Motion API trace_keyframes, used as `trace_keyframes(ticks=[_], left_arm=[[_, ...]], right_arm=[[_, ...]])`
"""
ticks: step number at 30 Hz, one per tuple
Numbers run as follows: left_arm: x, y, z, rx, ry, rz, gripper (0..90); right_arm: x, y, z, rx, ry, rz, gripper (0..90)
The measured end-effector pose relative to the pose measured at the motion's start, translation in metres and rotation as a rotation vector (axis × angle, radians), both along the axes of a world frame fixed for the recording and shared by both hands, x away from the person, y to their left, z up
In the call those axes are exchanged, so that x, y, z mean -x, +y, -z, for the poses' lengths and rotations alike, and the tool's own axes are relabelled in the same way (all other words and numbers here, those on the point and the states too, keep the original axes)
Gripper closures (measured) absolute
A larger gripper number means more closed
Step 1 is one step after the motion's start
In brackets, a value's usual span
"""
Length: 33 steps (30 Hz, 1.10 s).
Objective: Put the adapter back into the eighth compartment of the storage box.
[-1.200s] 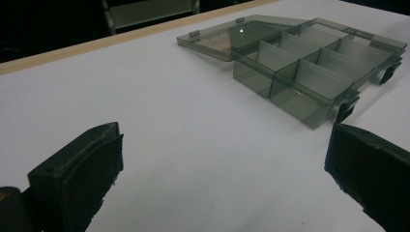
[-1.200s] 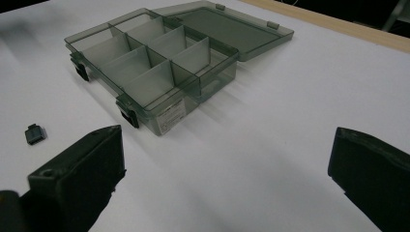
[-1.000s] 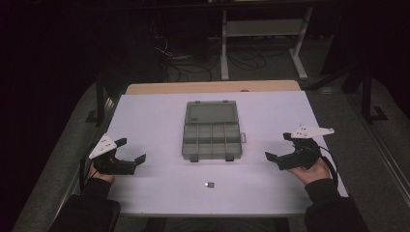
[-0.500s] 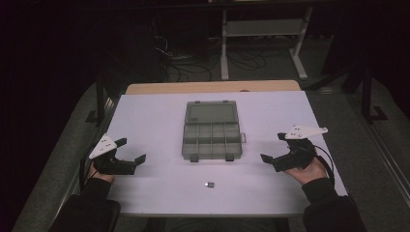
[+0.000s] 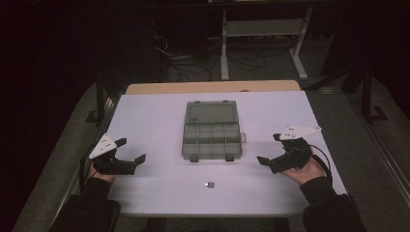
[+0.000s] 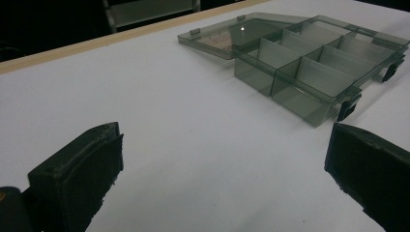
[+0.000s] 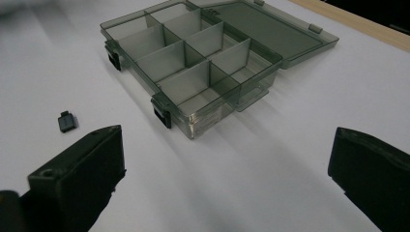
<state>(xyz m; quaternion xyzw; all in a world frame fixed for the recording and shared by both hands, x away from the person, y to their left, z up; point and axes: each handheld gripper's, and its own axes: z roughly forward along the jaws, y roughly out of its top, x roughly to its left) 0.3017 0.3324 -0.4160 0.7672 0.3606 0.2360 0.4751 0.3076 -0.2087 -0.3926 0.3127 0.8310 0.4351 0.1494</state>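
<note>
The right hand-held gripper (image 5: 269, 164), jaws spread and empty, has drifted inward toward the small black plastic clip (image 5: 209, 184) and the open smoky-grey compartment box (image 5: 212, 129); the left hand-held gripper (image 5: 130, 150) stays spread, unmoved.

The left gripper (image 5: 129, 153) is hovering low at the person's left side, its jaws standing wide apart and pointing inward to the right. The left hand (image 5: 99, 170) is gripping it from behind, the dark sleeve coming in from the bottom edge. The right gripper (image 5: 269, 150) is sitting opposite, jaws spread wide and aiming inward to the left, with the right hand (image 5: 303, 169) cupping it from below.
</note>
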Motion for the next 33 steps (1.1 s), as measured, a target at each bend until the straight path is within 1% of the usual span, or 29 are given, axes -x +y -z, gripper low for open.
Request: trace_keyframes(ticks=[4, 10, 15, 18, 26, 33], left_arm=[[0.000, 0.000, 0.000, 0.001, 0.000, 0.000, 0.0], [0.000, 0.000, 0.000, 0.000, 0.000, -0.001, 0.0], [0.000, 0.000, 0.000, 0.000, 0.000, 0.000, 0.0], [0.000, 0.000, 0.000, 0.000, 0.001, 0.000, 0.0], [0.000, 0.000, 0.000, 0.000, 0.001, 0.001, 0.0], [0.000, 0.000, 0.000, 0.000, 0.001, 0.001, 0.0]], right_arm=[[0.001, 0.006, -0.002, 0.013, 0.005, -0.022, 0.0], [0.001, 0.014, -0.003, 0.009, 0.021, -0.055, 0.0], [0.001, 0.018, -0.003, 0.015, 0.023, -0.067, 0.0], [0.001, 0.025, -0.004, 0.022, 0.025, -0.091, 0.0], [0.000, 0.035, 0.000, 0.039, 0.047, -0.119, 0.0], [0.000, 0.041, 0.001, 0.056, 0.056, -0.138, 0.0]])
